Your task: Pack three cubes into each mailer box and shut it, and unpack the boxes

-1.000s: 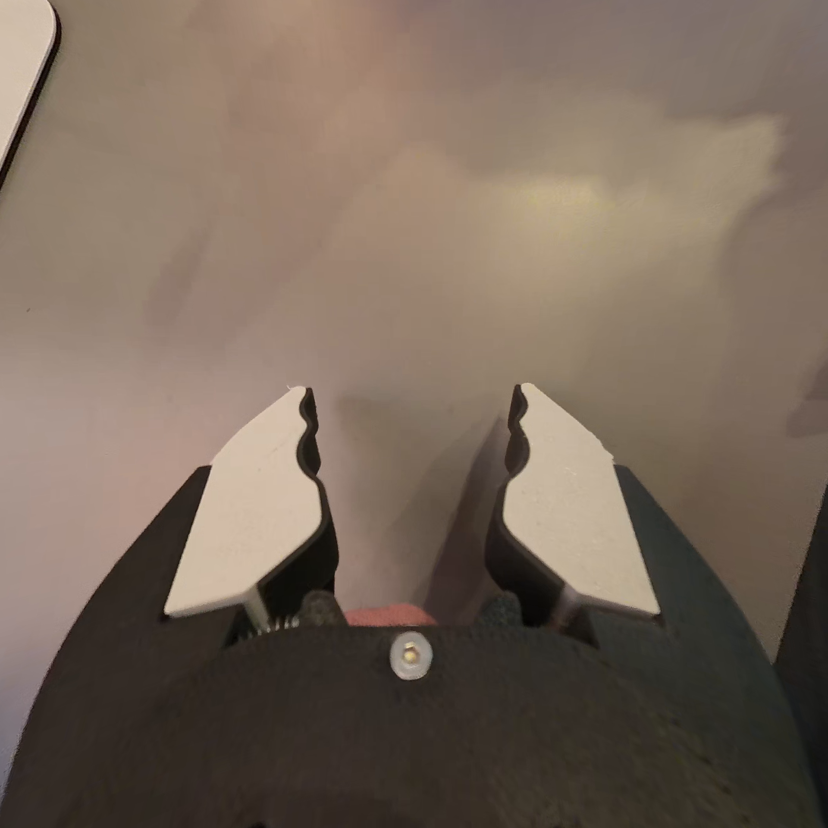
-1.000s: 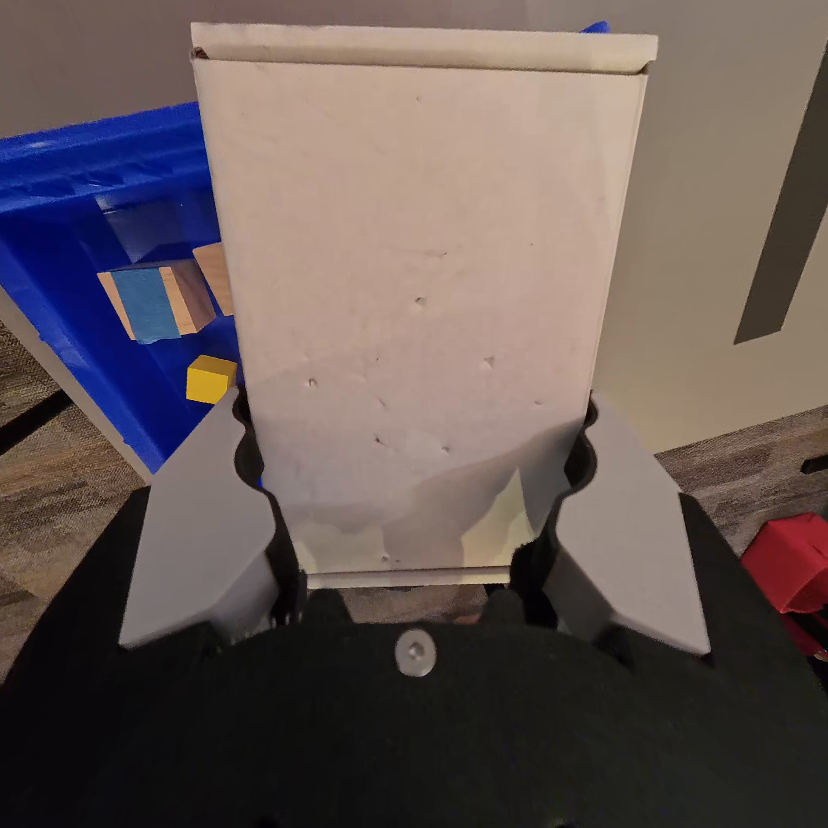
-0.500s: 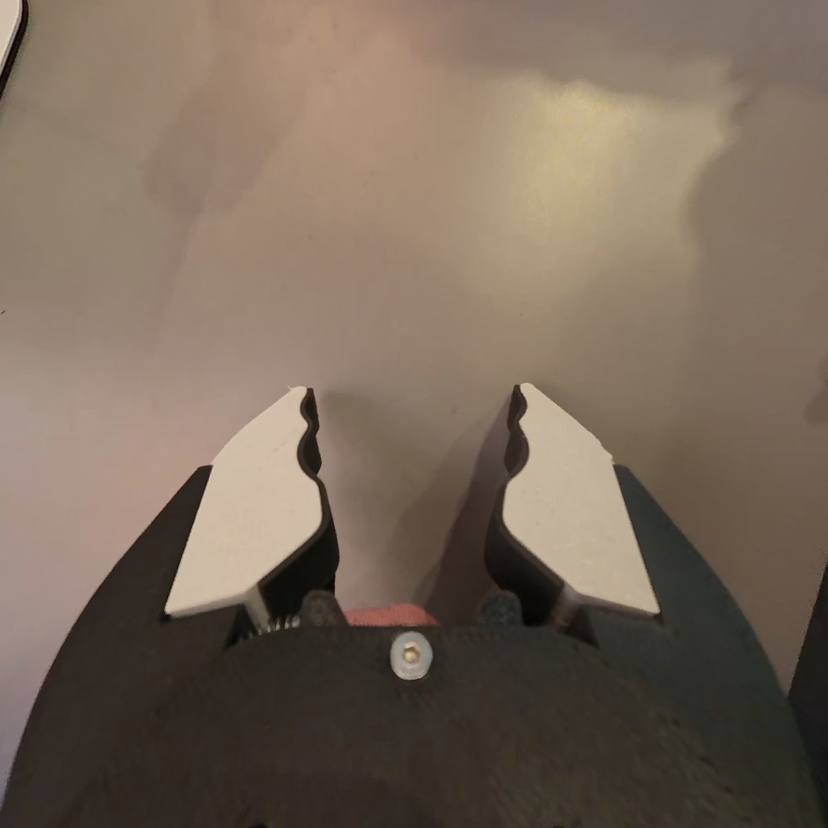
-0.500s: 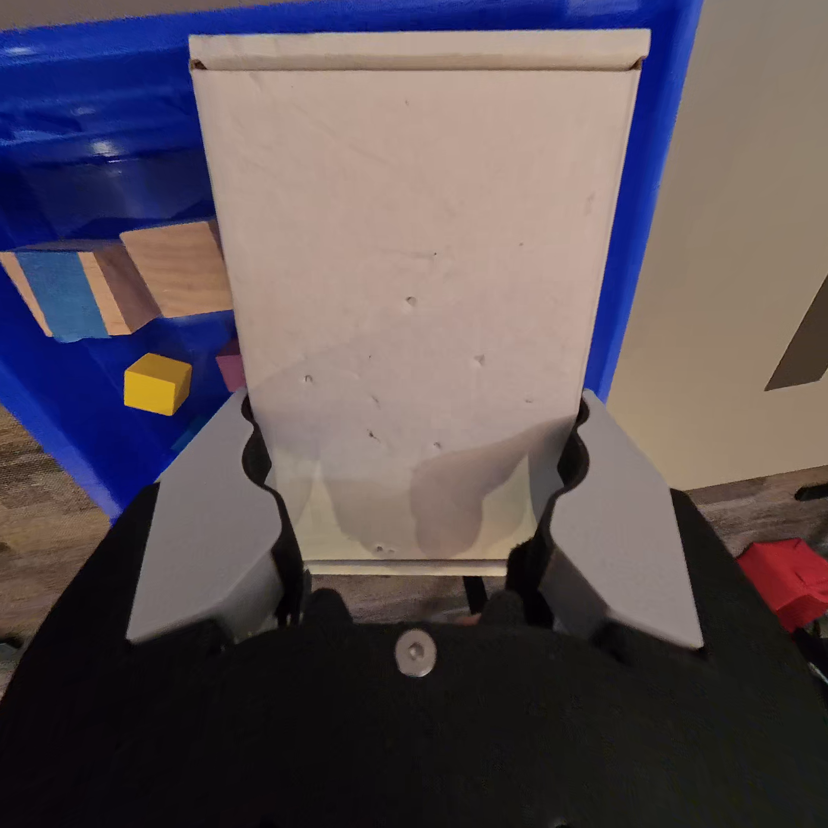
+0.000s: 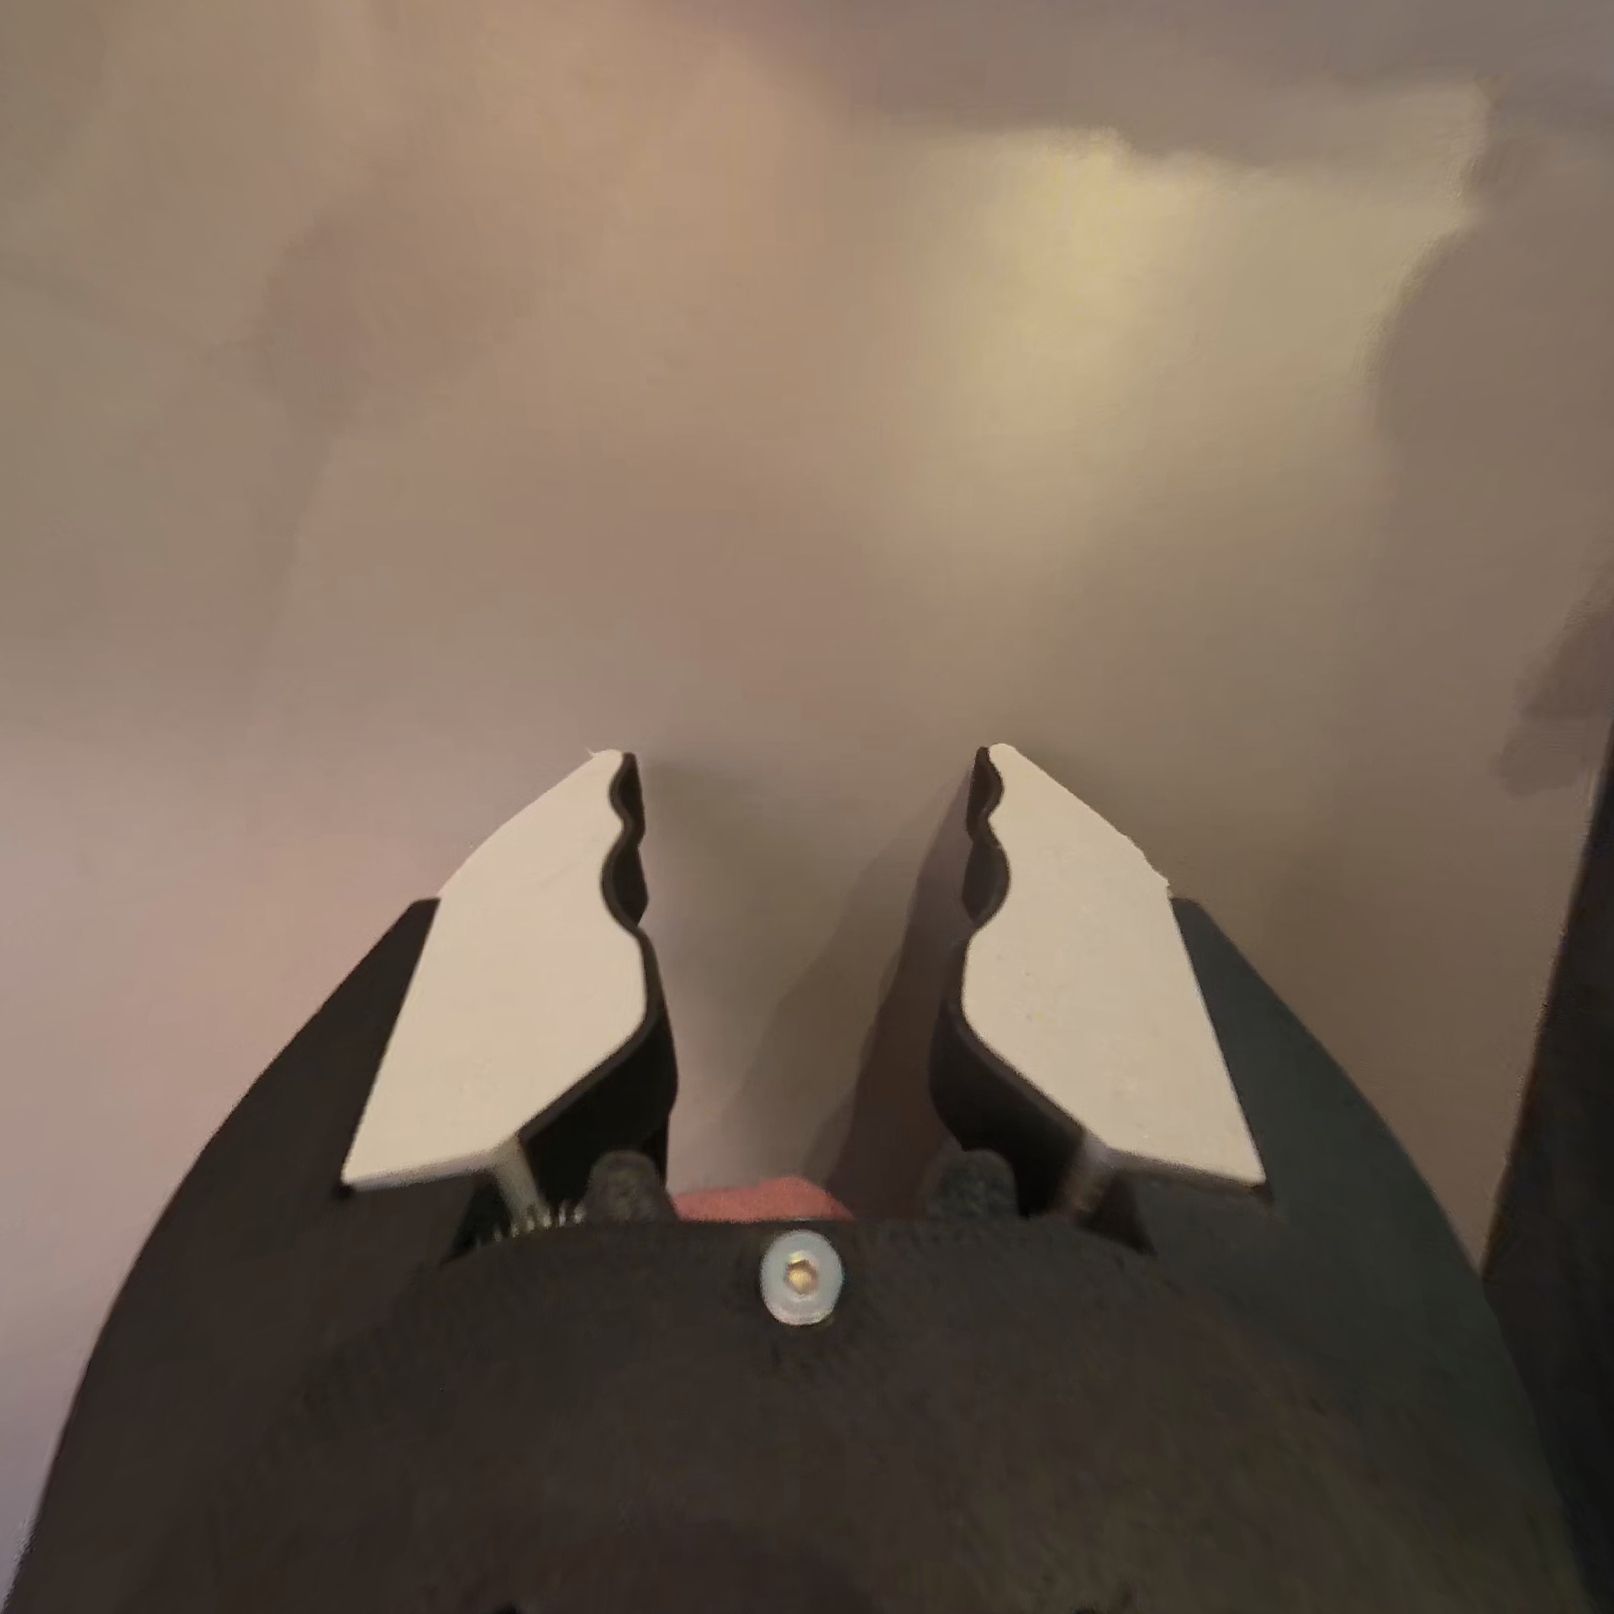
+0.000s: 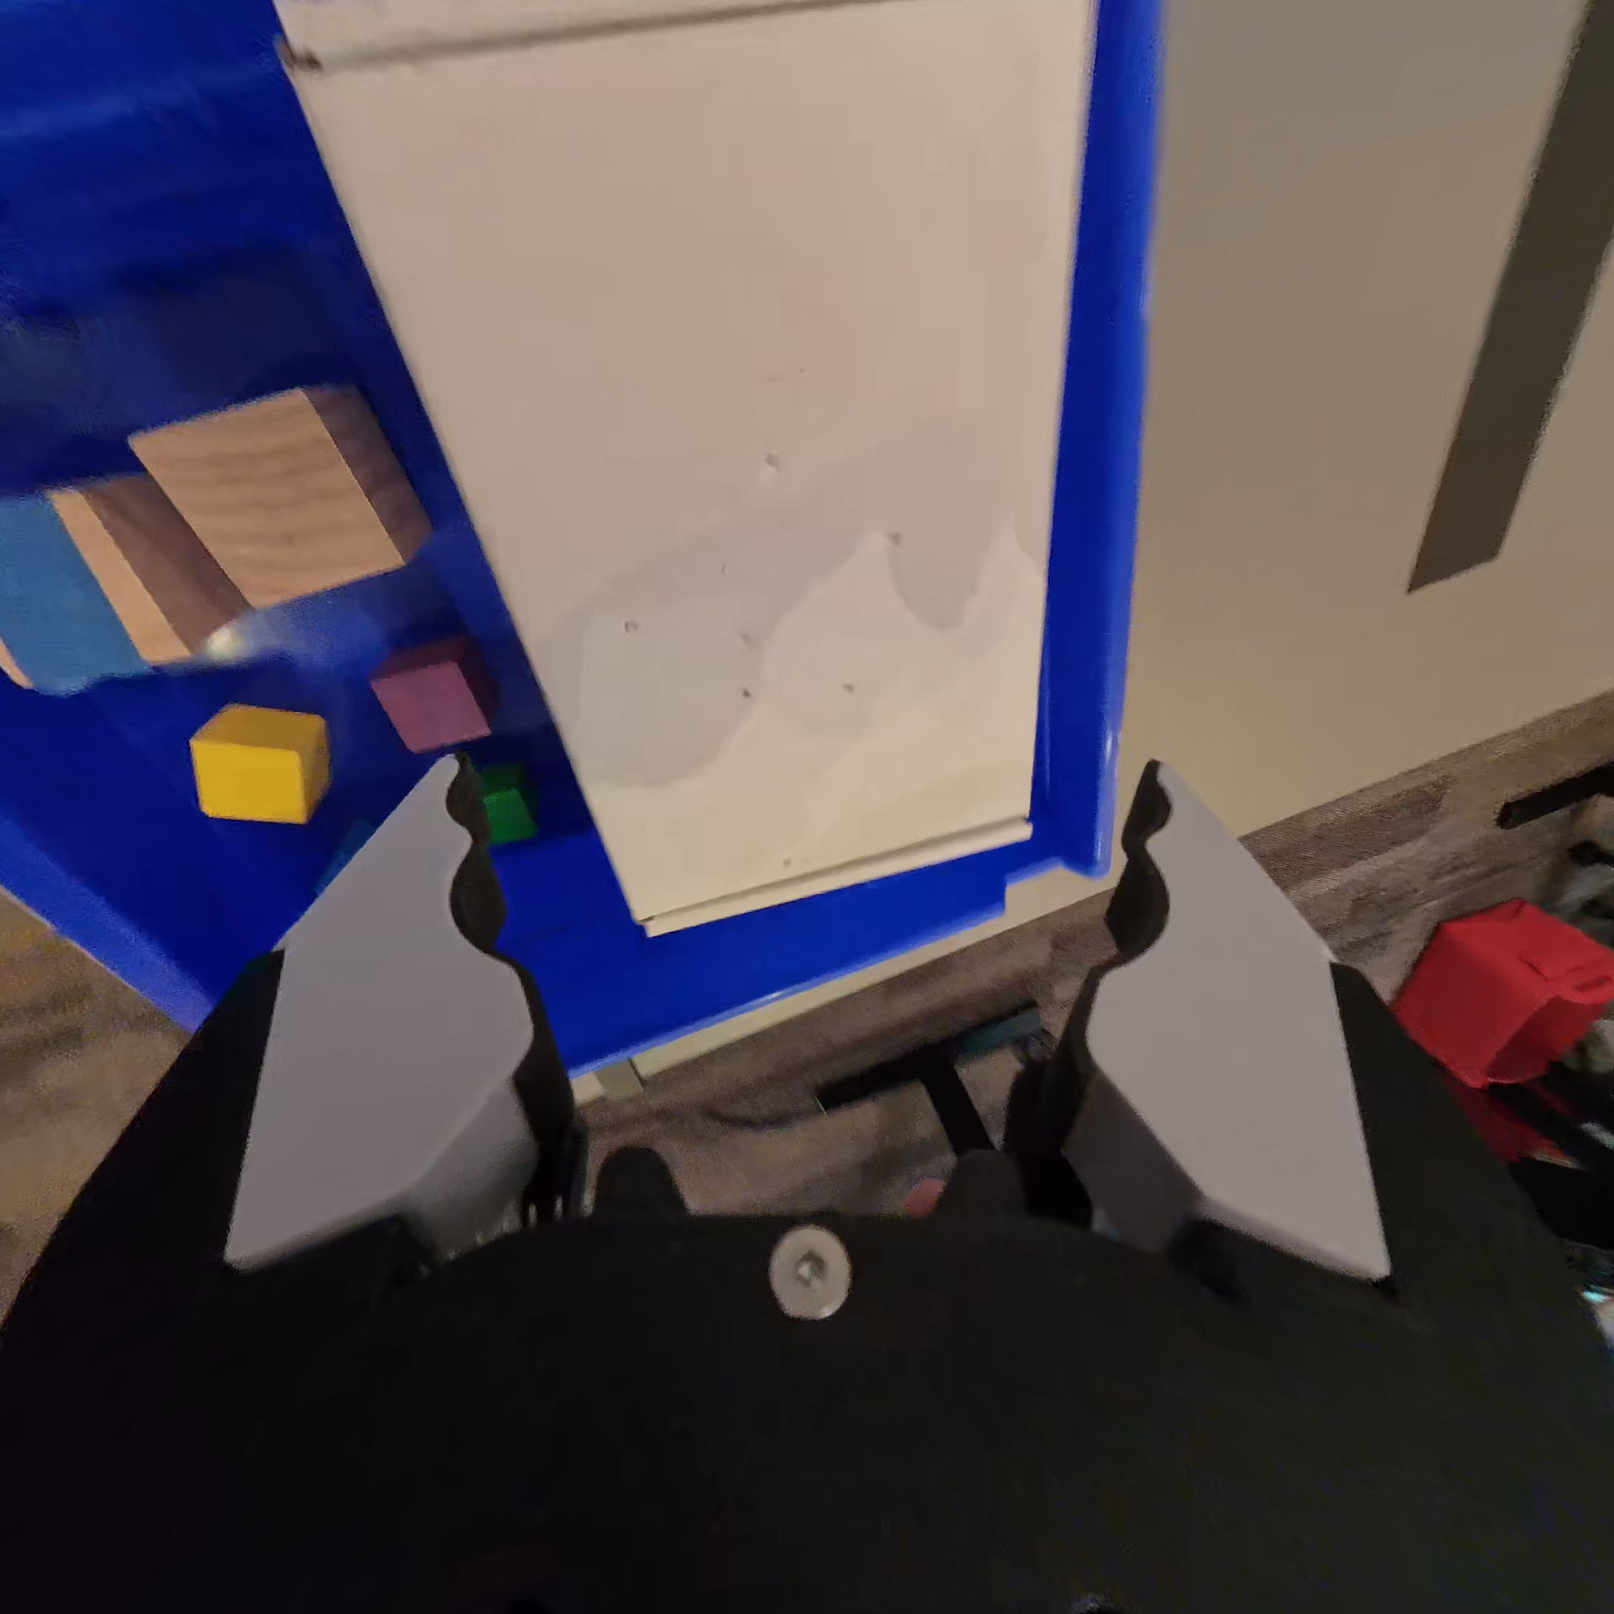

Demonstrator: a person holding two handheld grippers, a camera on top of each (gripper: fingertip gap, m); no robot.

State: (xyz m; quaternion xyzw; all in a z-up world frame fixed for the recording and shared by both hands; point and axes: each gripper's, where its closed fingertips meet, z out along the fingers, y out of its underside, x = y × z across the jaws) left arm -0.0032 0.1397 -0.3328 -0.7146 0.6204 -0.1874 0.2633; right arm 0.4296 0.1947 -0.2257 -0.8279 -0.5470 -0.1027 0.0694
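**Bin crowded on the right, open tabletop on the left**

The flat white cardboard mailer box point(image 6: 742, 454) fills the right half of the blue plastic bin point(image 6: 1105, 437), hard against its right wall. Left of the box, the bin floor holds a large wooden block point(image 6: 279, 498), a small purple cube point(image 6: 432, 694), a small yellow cube point(image 6: 258, 764) and a small green cube point(image 6: 506, 808), with blue gaps between them. The beige tabletop point(image 5: 699, 437) ahead of the left gripper point(image 5: 805, 769) lies bare, bounded by a dark edge point(image 5: 1563, 961) at far right.
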